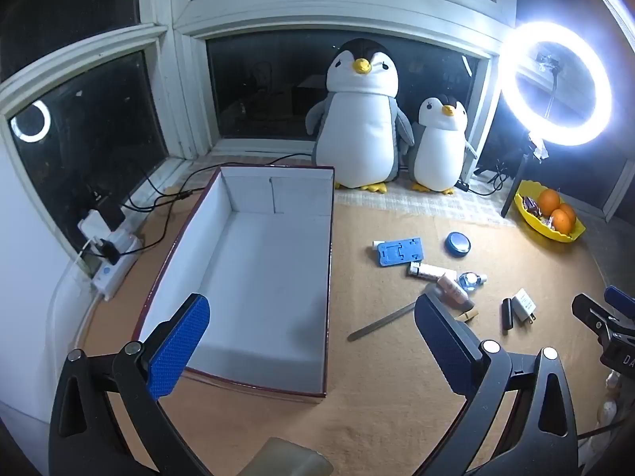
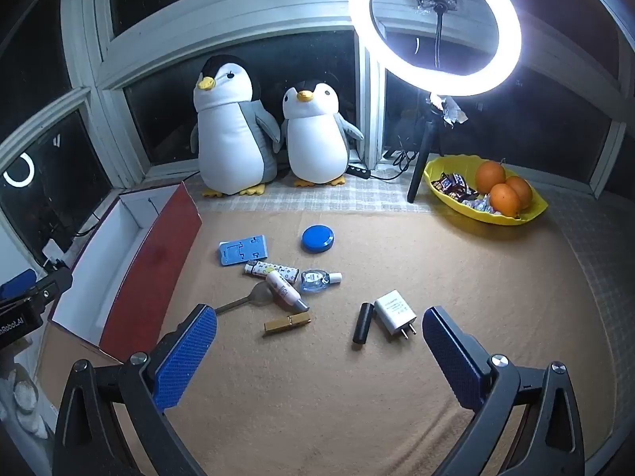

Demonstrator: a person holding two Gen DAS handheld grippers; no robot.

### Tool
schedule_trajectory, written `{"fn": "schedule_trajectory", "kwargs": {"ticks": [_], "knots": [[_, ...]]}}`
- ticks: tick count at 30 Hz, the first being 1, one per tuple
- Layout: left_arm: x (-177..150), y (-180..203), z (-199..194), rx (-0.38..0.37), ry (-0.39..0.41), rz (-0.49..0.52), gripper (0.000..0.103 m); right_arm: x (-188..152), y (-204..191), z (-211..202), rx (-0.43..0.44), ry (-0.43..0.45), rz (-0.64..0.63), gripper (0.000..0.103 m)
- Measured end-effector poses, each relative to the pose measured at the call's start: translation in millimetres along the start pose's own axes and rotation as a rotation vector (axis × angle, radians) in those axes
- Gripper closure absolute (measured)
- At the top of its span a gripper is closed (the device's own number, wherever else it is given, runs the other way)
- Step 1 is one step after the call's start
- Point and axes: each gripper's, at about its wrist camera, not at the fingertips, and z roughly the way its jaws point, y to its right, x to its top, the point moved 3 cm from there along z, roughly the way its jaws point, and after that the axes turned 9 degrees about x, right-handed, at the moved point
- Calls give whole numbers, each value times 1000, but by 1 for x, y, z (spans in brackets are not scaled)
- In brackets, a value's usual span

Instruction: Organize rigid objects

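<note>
Both grippers stand wide open with nothing between their blue pads. The left gripper [image 1: 309,341] hovers over the near end of the open box [image 1: 254,261]; the right gripper [image 2: 319,347] hangs above the tan mat [image 2: 357,396], near the scattered items.

Left wrist view alone shows the box's white floor, bare, and the power strip [image 1: 113,261] with cables along the window side. It also catches the right gripper's black frame at its right edge. Right wrist view shows only the box's red outer wall [image 2: 151,273] and a strip of interior, but gives the clearer look at the items.

Items lie in a loose cluster right of the box: blue phone stand [image 2: 242,255], round blue tin [image 2: 317,239], patterned tube [image 2: 272,271], small clear bottle [image 2: 317,279], pink tube [image 2: 285,291] lying across a spoon [image 2: 246,297], gold clothespin [image 2: 287,322]. The black cylinder [image 2: 363,323] and white charger plug [image 2: 395,311] sit just beside each other, apart from the cluster.

Open mat lies between the cluster and the box wall, and across the whole near side. A yellow fruit dish [image 2: 486,214] and ring light [image 2: 434,27] stand at the far right; two plush penguins [image 2: 234,131] line the window.
</note>
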Motion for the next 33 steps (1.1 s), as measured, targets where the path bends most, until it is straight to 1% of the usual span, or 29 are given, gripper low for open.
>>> {"fn": "schedule_trajectory", "kwargs": {"ticks": [3, 4, 5, 6, 10, 13, 33], "knots": [[-2, -3, 3, -2, -14, -5, 1, 2, 0, -1, -12, 14, -2, 1], [-3, -5, 4, -6, -5, -9, 1, 4, 1, -2, -19, 21, -3, 1], [-4, -7, 3, -13, -1, -14, 1, -1, 5, -4, -3, 34, 6, 1], [-5, -4, 3, 2, 2, -2, 1, 0, 6, -4, -6, 33, 6, 1], [-7, -2, 5, 7, 0, 1, 1, -1, 2, -2, -3, 25, 12, 1], [-8, -1, 5, 9, 2, 1, 1, -4, 1, -2, 7, 19, 20, 1], [-4, -2, 2, 15, 2, 2, 1, -5, -7, -1, 7, 9, 0, 1]]}}
